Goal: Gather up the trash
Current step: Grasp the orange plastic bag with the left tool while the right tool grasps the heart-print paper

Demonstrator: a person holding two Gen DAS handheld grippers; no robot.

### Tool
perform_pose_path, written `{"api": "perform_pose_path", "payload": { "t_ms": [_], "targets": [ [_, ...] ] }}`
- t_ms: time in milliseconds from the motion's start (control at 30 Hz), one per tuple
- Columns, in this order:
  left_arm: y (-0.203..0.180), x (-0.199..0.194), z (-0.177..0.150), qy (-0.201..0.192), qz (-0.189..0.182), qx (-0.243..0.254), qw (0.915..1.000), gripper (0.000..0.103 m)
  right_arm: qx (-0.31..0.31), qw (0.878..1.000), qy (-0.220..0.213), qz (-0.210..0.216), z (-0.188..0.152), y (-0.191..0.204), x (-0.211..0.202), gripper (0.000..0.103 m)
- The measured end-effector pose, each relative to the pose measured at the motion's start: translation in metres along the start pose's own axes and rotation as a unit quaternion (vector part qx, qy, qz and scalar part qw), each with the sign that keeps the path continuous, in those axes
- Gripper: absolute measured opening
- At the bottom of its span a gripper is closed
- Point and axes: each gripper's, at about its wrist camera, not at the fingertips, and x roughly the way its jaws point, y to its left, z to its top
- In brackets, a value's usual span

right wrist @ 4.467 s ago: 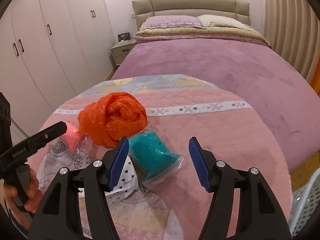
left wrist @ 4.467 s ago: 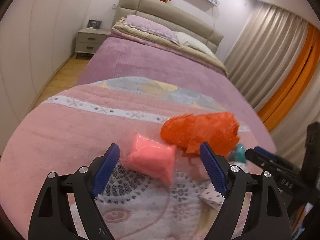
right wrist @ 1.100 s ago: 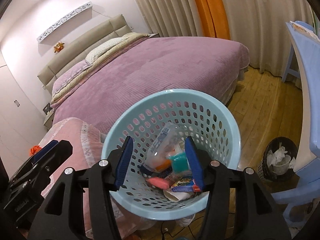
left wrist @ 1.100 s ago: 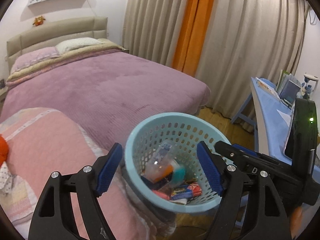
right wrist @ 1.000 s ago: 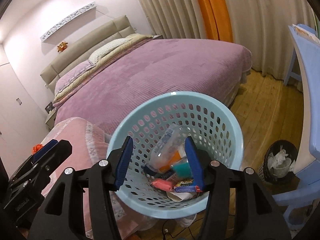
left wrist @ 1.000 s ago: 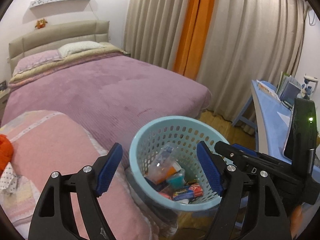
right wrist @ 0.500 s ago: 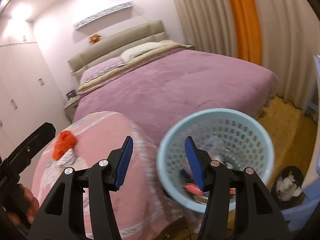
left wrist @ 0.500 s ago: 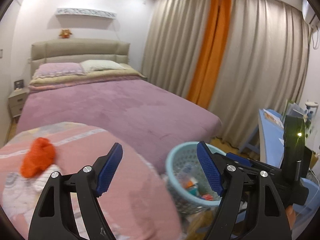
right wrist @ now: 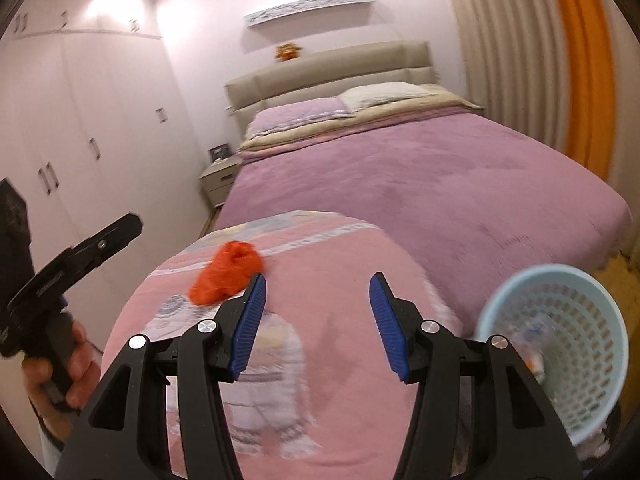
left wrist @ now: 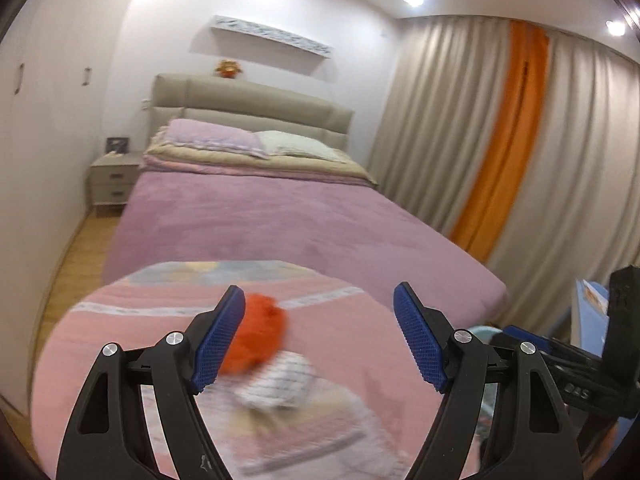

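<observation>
The left gripper (left wrist: 318, 338) has its blue fingers (left wrist: 218, 338) spread wide with nothing between them. Just beyond its left finger, partly hidden behind the pad, lies the crumpled orange bag (left wrist: 260, 338) on the pink blanket (left wrist: 120, 344); touching the bag on the near side, and between the two fingers, sits a white patterned wrapper (left wrist: 280, 378), blurred.

The right gripper (right wrist: 318, 322) also holds its fingers (right wrist: 250, 326) apart, less widely, and empty. The same orange bag (right wrist: 226, 268) lies just past and to the left of its left finger. To the right of the right finger stands the light blue basket (right wrist: 560, 356), with blurred items inside. Far left, a hand (right wrist: 60, 376) grips the other tool's handle.

Beyond the blanket stretches the purple bed (right wrist: 420, 184) with pillows (left wrist: 240, 146) at the headboard.
</observation>
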Motion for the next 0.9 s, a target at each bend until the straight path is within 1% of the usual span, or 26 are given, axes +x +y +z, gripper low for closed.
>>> {"api": "perform_pose_path", "payload": {
  "t_ms": [67,100,200,333,367,433,467,600,700,767,833,900],
  "targets": [
    [0.02,0.006,0.004,0.008,0.009,-0.01,0.9999,0.075,-0.014,1.0,0.011,0.019,0.003,0.021,0.018,0.051],
    [0.03,0.01,0.005,0.015,0.013,-0.014,0.9997,0.075,-0.016,1.0,0.013,0.023,0.004,0.027,0.022,0.051],
    [0.055,0.029,0.003,0.036,0.021,-0.024,0.9988,0.075,-0.024,0.998,0.033,0.038,0.005,0.049,0.05,0.051],
    [0.083,0.064,-0.009,0.081,0.008,-0.041,0.9959,0.075,-0.037,0.996,0.067,0.047,-0.001,0.075,0.096,0.051],
    [0.087,0.074,-0.012,0.09,-0.001,-0.049,0.9947,0.075,-0.039,0.996,0.072,0.046,-0.002,0.079,0.102,0.051],
    [0.093,0.087,-0.019,0.103,-0.022,-0.061,0.9926,0.075,-0.042,0.994,0.092,0.045,-0.009,0.087,0.124,0.051],
    [0.093,0.092,-0.022,0.108,-0.028,-0.063,0.9918,0.075,-0.041,0.993,0.097,0.046,-0.01,0.089,0.129,0.051],
    [0.089,0.115,-0.033,0.13,-0.046,-0.055,0.9889,0.075,-0.04,0.991,0.121,0.049,-0.024,0.092,0.153,0.051],
    [0.092,0.122,-0.041,0.137,-0.053,-0.055,0.9876,0.075,-0.039,0.989,0.13,0.056,-0.03,0.094,0.163,0.051],
    [0.096,0.126,-0.046,0.146,-0.053,-0.06,0.986,0.075,-0.043,0.989,0.134,0.055,-0.032,0.098,0.17,0.058],
    [0.099,0.133,-0.049,0.167,-0.051,-0.063,0.9826,0.074,-0.046,0.988,0.136,0.059,-0.035,0.102,0.176,0.06],
    [0.099,0.135,-0.051,0.175,-0.053,-0.059,0.9813,0.073,-0.045,0.987,0.14,0.06,-0.037,0.105,0.182,0.063]
  ]
}}
